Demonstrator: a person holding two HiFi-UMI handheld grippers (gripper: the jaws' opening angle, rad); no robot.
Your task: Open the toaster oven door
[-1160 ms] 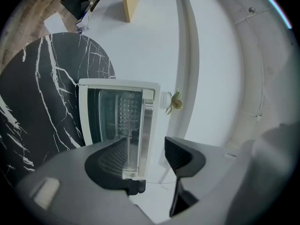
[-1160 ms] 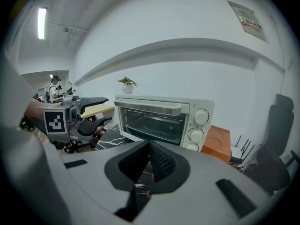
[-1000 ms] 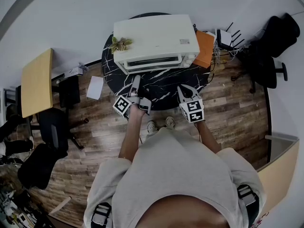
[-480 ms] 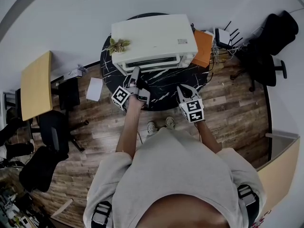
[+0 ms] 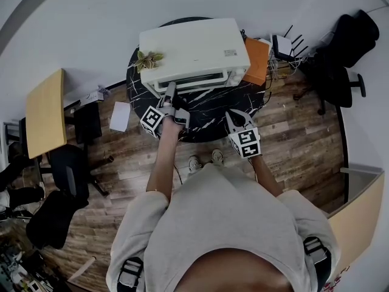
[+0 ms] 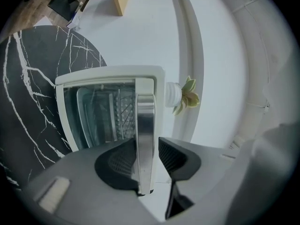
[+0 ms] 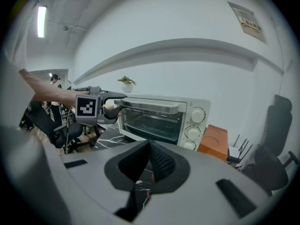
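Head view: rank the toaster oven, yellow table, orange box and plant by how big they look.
Largest to smallest:
1. toaster oven
2. yellow table, though it sits farther below the camera
3. orange box
4. plant

Matt cream shell, bright metal, veined black top

The toaster oven (image 5: 194,47) has a smooth, matt cream shell. Its door handle (image 6: 145,121) is shiny brushed metal across a clear glass door (image 6: 93,116). The round table (image 5: 206,111) looks like glossy black stone with white veins. In the head view, from the table, wood-plank floor (image 5: 292,151) lies at five o'clock and a matt pale wooden desktop (image 5: 45,105) at nine.
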